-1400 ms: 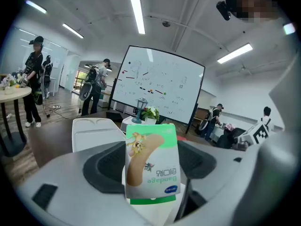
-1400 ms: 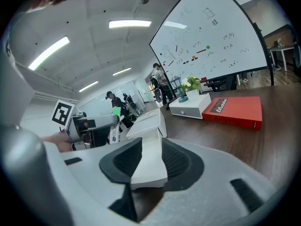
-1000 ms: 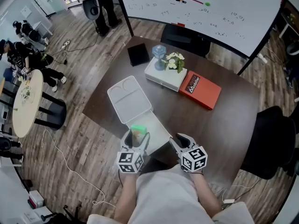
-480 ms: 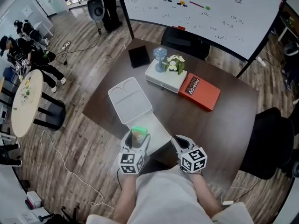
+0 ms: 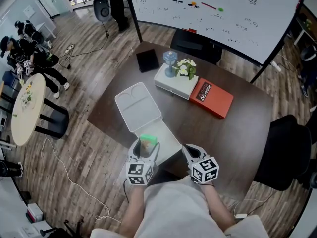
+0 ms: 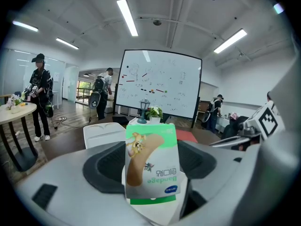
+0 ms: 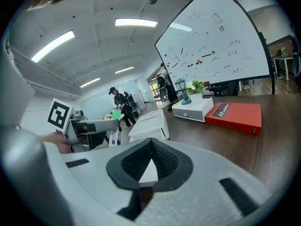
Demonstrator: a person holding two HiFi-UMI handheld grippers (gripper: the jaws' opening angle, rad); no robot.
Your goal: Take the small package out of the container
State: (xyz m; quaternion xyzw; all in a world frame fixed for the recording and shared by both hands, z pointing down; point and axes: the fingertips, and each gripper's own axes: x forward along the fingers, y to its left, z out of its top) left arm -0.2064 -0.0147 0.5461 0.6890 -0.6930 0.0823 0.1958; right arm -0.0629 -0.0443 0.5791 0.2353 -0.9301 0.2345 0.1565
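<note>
The left gripper point(image 5: 146, 146) has its fingers clamped on the small package point(image 5: 147, 139), held upright over the near end of the open white container point(image 5: 169, 139). The lift-out step looks all but done. Just right of the container, the right gripper point(image 5: 187, 150) has just been closing, and its fingers now meet on nothing. The next move probably calls for carrying the package clear of the container's rim and setting it on the desk point(image 5: 233, 133).

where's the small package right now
Head view, low and left of centre: the small package is held by the left gripper, over the open white container.
</note>
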